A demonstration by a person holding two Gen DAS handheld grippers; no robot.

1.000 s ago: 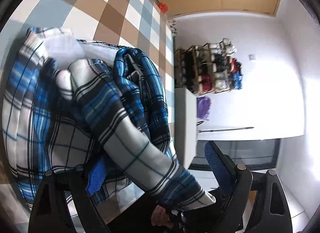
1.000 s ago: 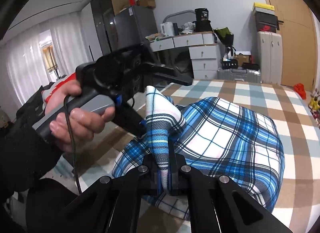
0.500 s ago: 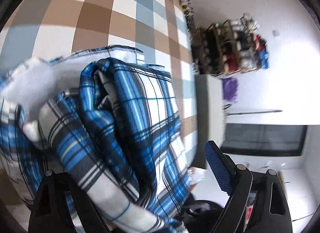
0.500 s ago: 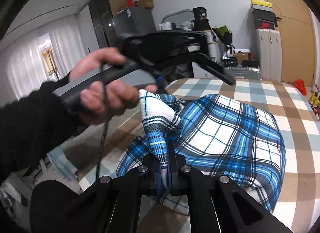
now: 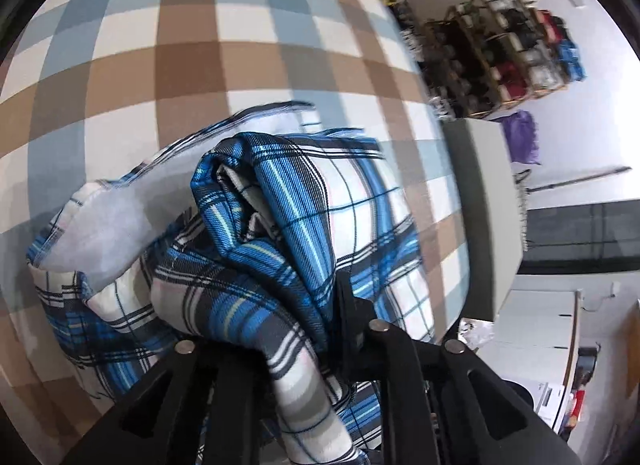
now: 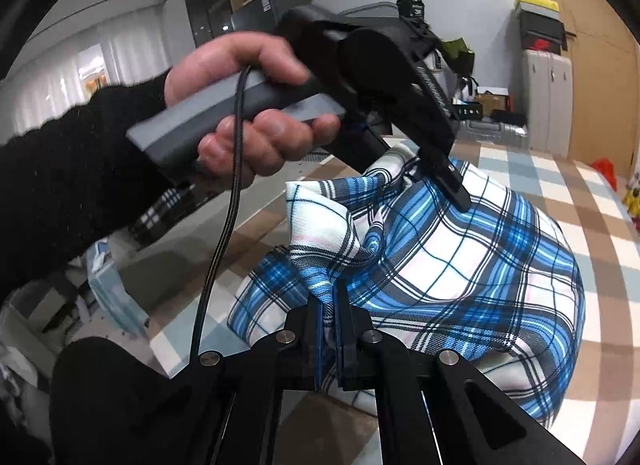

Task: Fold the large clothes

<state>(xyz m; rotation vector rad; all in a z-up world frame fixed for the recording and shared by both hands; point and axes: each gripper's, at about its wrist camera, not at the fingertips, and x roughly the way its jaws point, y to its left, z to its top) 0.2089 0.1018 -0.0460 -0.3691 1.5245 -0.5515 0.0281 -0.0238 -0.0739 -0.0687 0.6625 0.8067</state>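
Observation:
A blue, white and black plaid garment [image 5: 280, 201] lies bunched on a brown, blue and white checked cover [image 5: 192, 57]. My left gripper [image 5: 312, 305] points steeply down into the heap. Its jaws are closing, with a thick rolled fold of the garment pinched between them; one finger is buried under cloth. In the right wrist view a hand [image 6: 256, 105] holds the left gripper [image 6: 444, 177], whose tips dig into the top of the garment [image 6: 460, 265]. My right gripper [image 6: 331, 301] is shut on a raised corner at the near edge.
The checked cover [image 6: 600, 201] extends far right past the garment. A shoe rack [image 5: 508, 49] and a grey cabinet [image 5: 480, 205] stand beyond the cover's edge. White lockers [image 6: 548, 101] and a wooden door are at the back; a black sleeve [image 6: 80, 169] fills the left.
The left gripper swung over the heap, tipped downward, and its wide jaws came together on a fold of the garment. The right gripper kept its hold and stayed put.

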